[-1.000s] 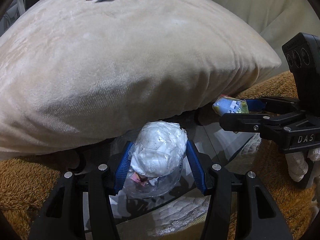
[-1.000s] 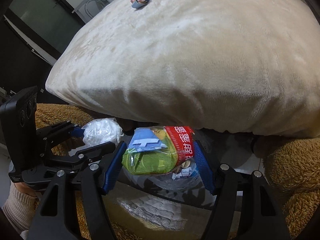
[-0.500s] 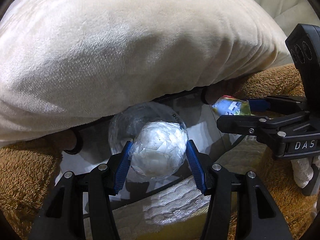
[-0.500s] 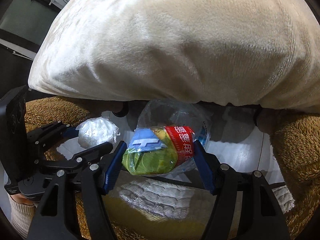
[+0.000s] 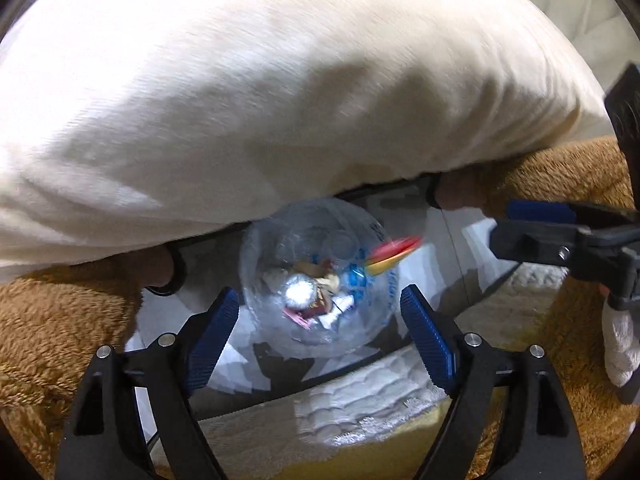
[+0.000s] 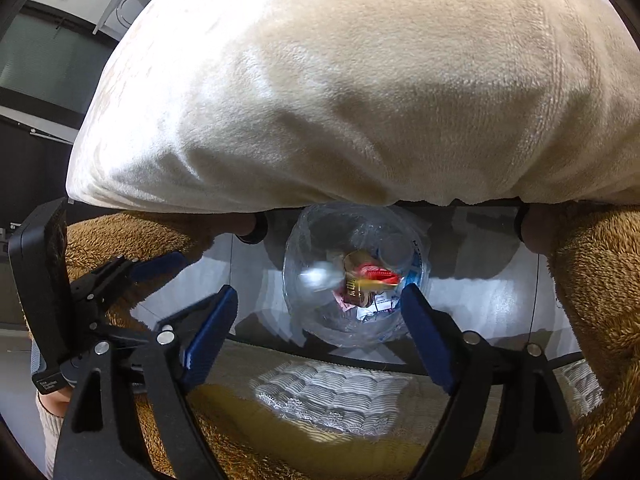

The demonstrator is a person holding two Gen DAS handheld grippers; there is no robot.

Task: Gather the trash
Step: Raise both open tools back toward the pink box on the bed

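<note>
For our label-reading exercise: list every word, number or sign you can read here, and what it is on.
"XUE", partly legible, on a brown wrapper in the bag.
Blue print on the bag: too blurred to read.
White label on the black housing: too small to read.

cream pillow (image 6: pixel 360 92) | brown fleece (image 6: pixel 592 280) | glossy floor (image 6: pixel 480 280)

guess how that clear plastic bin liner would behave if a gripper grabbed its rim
The clear bin liner looks thin and crinkled, so it would probably be floppy and collapse rather than hold shape. It holds only wrappers and tissue, so it is likely light. Its glossy film may slip between fingers.
</note>
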